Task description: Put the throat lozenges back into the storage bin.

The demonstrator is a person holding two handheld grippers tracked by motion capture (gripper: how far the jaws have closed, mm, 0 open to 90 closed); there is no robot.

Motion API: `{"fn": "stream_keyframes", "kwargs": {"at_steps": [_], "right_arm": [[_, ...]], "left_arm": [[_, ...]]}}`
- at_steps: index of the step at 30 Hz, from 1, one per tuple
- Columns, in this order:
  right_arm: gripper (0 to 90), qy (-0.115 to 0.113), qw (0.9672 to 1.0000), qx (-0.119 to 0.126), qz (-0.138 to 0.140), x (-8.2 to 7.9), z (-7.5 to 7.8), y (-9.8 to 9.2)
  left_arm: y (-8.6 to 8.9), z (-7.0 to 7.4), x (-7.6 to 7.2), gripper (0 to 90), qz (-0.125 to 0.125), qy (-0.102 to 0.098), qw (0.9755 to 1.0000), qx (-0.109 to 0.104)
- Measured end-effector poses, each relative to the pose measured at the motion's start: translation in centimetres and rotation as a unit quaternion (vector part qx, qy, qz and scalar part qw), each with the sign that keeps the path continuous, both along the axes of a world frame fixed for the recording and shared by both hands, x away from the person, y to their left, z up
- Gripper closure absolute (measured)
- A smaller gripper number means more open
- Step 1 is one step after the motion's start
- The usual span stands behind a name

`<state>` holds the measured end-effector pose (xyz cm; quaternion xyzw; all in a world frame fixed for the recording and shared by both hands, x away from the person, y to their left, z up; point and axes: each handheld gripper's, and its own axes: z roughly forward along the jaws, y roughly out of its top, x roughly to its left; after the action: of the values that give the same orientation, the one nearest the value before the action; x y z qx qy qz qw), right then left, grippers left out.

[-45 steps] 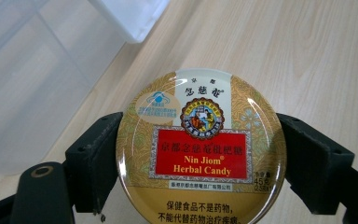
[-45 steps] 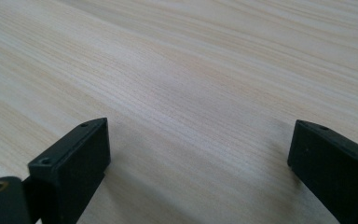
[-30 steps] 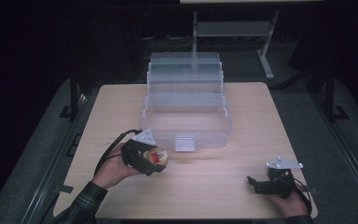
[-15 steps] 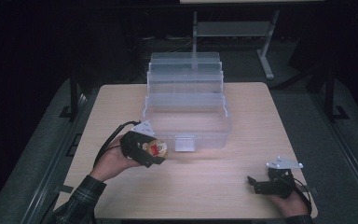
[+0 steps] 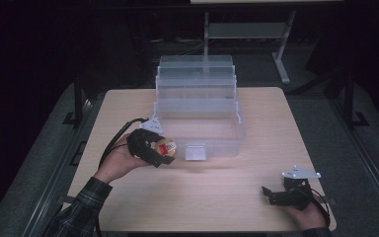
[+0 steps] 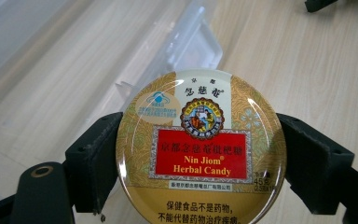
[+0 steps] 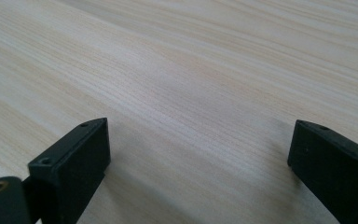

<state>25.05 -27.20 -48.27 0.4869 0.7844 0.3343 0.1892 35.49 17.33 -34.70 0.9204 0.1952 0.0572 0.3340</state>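
A round gold candy tin (image 6: 200, 149) with a red "Nin Jiom Herbal Candy" label sits clamped between the jaws of my left gripper (image 6: 200, 163). From above, that left gripper (image 5: 159, 149) holds the tin (image 5: 166, 147) just above the table, next to the front left corner of a clear plastic box (image 5: 197, 123) with stepped open trays. The box's front latch (image 6: 193, 44) lies just beyond the tin. My right gripper (image 5: 276, 195) rests low at the table's front right, jaws wide apart over bare wood (image 7: 200, 107), nothing between them.
The light wooden table (image 5: 276, 128) carries the clear box at its middle back. A metal stand (image 5: 281, 54) rises behind the table in the dark. Dark floor surrounds the table on all sides.
My left gripper has lifted and carried the tin up and rightward toward the box's front left corner. The right gripper has stayed put.
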Motion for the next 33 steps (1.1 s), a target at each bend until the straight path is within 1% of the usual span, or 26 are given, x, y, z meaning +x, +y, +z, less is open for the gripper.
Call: {"fn": "stream_keyframes", "kwargs": {"at_steps": [1,7,10,13,16,17,18,19,26,30,31,33], "right_arm": [[5.0,0.0,1.0,0.0,0.0,0.0,0.0,0.0],[5.0,0.0,1.0,0.0,0.0,0.0,0.0,0.0],[5.0,0.001,1.0,0.0,0.0,0.0,0.0,0.0],[5.0,0.0,1.0,0.0,0.0,0.0,0.0,0.0],[5.0,0.0,1.0,0.0,0.0,0.0,0.0,0.0],[5.0,0.0,1.0,0.0,0.0,0.0,0.0,0.0],[5.0,0.0,1.0,0.0,0.0,0.0,0.0,0.0],[5.1,0.0,1.0,0.0,0.0,0.0,0.0,0.0],[5.1,0.0,1.0,0.0,0.0,0.0,0.0,0.0],[5.0,0.0,1.0,0.0,0.0,0.0,0.0,0.0],[5.1,0.0,1.0,0.0,0.0,0.0,0.0,0.0],[5.1,0.0,1.0,0.0,0.0,0.0,0.0,0.0]], "left_arm": [[0.0,0.1,0.1,19.7,0.002,0.003,1.0,-0.001],[0.1,0.5,1.0,19.7,0.008,0.0,1.0,0.003],[0.2,0.8,1.5,19.7,0.017,-0.002,0.9999,-0.002],[0.4,1.1,2.0,19.7,0.021,-0.005,0.9998,0.002],[0.4,1.4,2.5,19.7,0.029,-0.008,0.9996,-0.001],[0.4,1.4,2.7,19.7,0.032,-0.004,0.9995,-0.002],[0.5,1.5,2.9,19.7,0.032,-0.006,0.9995,0.002],[0.4,1.4,3.0,19.7,0.036,-0.005,0.9993,0.001],[0.9,1.1,4.4,19.7,0.058,-0.001,0.9983,0.008],[1.1,1.1,5.2,19.7,0.065,-0.002,0.9978,0.012],[1.1,1.1,5.3,19.7,0.068,-0.004,0.9976,0.01],[1.1,0.9,5.6,19.7,0.072,-0.001,0.9974,0.004]]}}
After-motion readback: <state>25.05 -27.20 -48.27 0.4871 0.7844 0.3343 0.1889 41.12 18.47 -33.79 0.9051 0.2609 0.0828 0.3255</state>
